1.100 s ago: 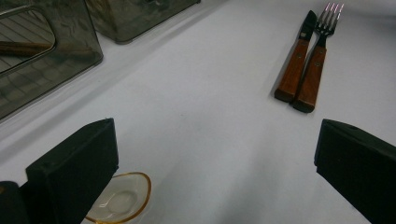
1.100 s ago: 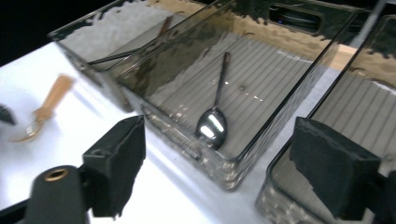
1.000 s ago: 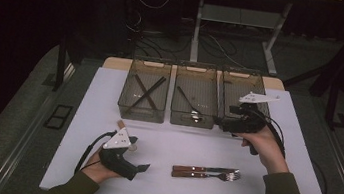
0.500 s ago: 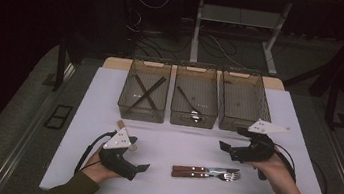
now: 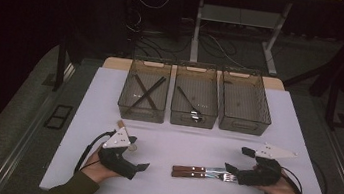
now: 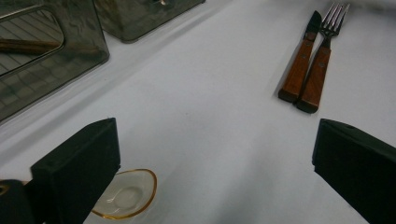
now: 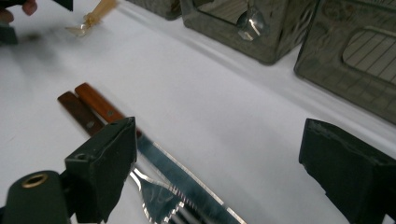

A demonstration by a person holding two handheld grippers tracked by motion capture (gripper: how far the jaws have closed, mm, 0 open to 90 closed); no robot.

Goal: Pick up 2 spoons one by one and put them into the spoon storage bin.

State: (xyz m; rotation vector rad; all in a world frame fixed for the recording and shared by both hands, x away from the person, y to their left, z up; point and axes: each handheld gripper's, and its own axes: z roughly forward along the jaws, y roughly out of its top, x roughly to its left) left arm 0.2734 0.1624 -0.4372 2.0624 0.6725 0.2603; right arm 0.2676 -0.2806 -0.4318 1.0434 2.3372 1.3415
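Note:
A knife (image 5: 199, 169) and a fork (image 5: 202, 175) with brown wooden handles lie side by side near the table's front edge, tips pointing right. My right gripper (image 5: 235, 159) is open just right of them. In the right gripper view the knife blade (image 7: 187, 182) and fork tines (image 7: 154, 198) lie on the table by its near jaw, with no pad touching them. My left gripper (image 5: 138, 154) rests open at the front left with nothing between its jaws. A small clear spoon with an amber rim (image 6: 125, 195) lies on the table by one jaw.
Three smoked-plastic bins stand in a row at the back. The left bin (image 5: 124, 102) holds two crossed dark utensils, the middle bin (image 5: 176, 113) a metal spoon, and the right bin (image 5: 263, 120) looks bare. White table (image 5: 184, 141) lies between bins and cutlery.
My right gripper has come from above the right bin down and toward the front edge, ending at the tips of the knife and fork. The left gripper and the cutlery have not moved.

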